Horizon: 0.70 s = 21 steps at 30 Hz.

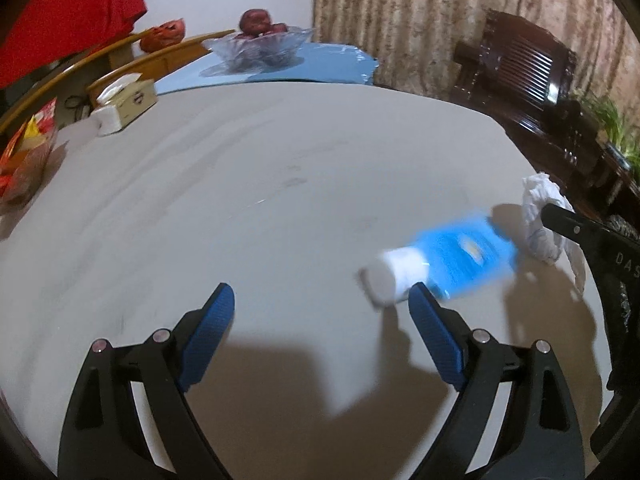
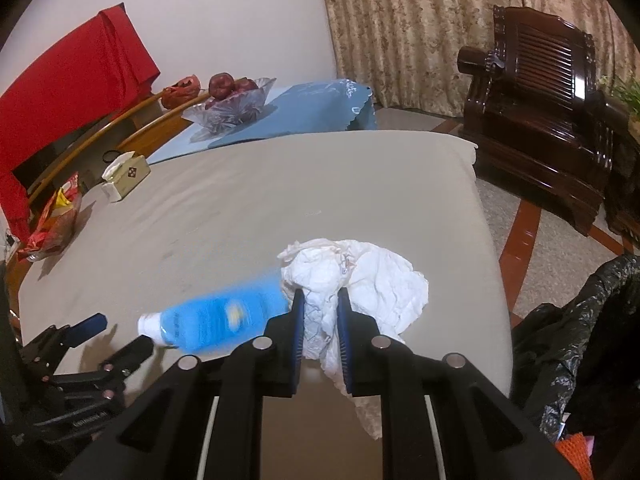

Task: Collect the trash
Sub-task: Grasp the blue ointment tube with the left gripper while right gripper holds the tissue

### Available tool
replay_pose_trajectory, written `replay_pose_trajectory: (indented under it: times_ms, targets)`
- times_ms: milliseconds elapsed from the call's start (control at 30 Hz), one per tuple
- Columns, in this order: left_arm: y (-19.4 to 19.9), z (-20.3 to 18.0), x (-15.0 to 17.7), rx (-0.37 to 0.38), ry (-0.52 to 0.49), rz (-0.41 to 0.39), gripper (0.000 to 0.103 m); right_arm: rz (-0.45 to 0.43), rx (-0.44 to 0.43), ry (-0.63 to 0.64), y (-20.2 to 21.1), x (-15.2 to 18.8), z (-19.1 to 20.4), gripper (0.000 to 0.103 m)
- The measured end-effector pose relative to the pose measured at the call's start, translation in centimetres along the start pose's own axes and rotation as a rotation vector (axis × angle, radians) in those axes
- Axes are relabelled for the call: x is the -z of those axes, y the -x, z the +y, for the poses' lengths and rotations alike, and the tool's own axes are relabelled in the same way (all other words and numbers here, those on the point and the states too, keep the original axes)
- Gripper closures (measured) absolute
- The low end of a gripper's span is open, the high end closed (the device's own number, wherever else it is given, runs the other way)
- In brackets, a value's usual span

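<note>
Tissue [image 2: 356, 280] wad is pinched tight in the right gripper [image 2: 321, 312]. Left gripper [image 1: 322, 300] is wide open, blurry blue bottle [image 1: 448, 264] at its 2 o'clock on the desk [image 1: 240, 200].

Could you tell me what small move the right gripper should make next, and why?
Probably lift and carry right toward the black trash bag: the right gripper is already shut on the crumpled tissue, while the open left gripper sits near the blue bottle.
</note>
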<state>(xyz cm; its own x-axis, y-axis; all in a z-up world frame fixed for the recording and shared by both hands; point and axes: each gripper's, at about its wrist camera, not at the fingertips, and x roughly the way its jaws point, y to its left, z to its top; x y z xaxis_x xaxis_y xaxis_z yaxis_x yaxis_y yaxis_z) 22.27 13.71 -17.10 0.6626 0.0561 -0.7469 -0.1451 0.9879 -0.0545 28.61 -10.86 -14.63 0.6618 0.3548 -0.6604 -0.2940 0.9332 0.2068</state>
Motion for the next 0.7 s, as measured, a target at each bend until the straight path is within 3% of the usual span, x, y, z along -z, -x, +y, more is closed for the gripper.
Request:
replay_pose_trajectory:
  times_ms: [300, 400, 700]
  targets:
    - [-1.7, -1.7, -1.9, 0.091, -0.047, 0.006, 0.018, 0.001, 0.009, 0.006, 0.5, 0.0, 0.0, 0.087]
    - [-2.1, -2.3, -1.9, 0.130, -0.050, 0.023, 0.030, -0.003, 0.014, 0.000, 0.6, 0.0, -0.1, 0.087]
    - [-2.6, -3.0, -2.1, 0.153, -0.046, 0.032, 0.028, -0.021, 0.009, -0.014, 1.6, 0.1, -0.3, 0.087]
